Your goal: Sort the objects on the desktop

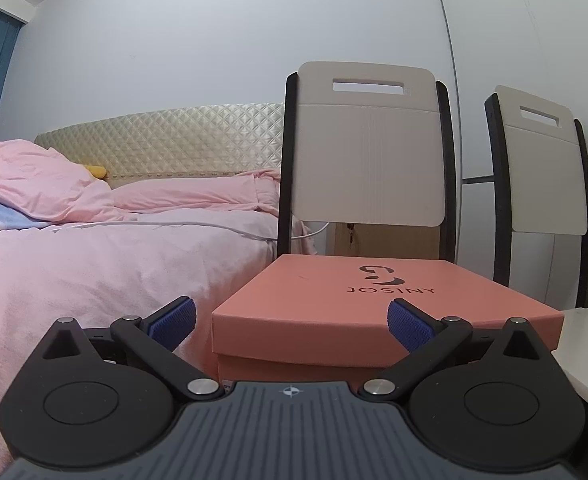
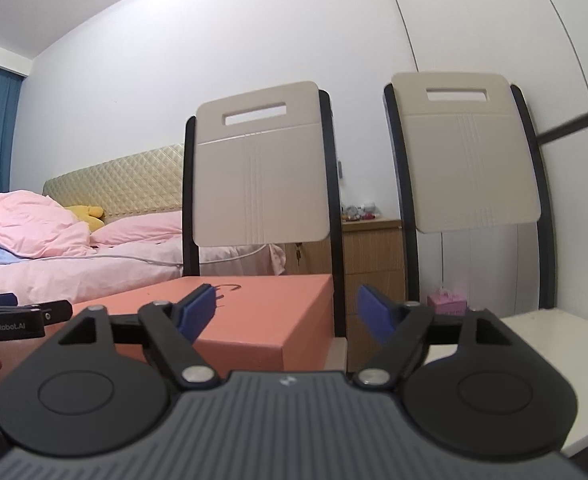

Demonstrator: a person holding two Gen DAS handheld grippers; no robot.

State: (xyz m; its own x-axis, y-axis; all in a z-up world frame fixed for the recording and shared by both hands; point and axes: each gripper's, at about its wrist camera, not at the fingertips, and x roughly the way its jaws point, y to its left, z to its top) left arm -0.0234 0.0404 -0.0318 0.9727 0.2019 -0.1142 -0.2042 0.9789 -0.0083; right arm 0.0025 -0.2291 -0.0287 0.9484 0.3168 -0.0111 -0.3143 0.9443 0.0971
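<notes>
Both the left gripper (image 1: 292, 322) and right gripper (image 2: 288, 314) gape wide, empty, just short of the salmon shoebox (image 1: 373, 292) (lid on).

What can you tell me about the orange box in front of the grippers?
The orange box is a salmon-coloured cardboard shoebox with its lid on, printed with a dark logo and the word JOSINY. It lies flat on the seat of the nearer chair, beside the bed. The lid overhangs the base slightly. The left gripper and right gripper are both open, not touching it.
</notes>
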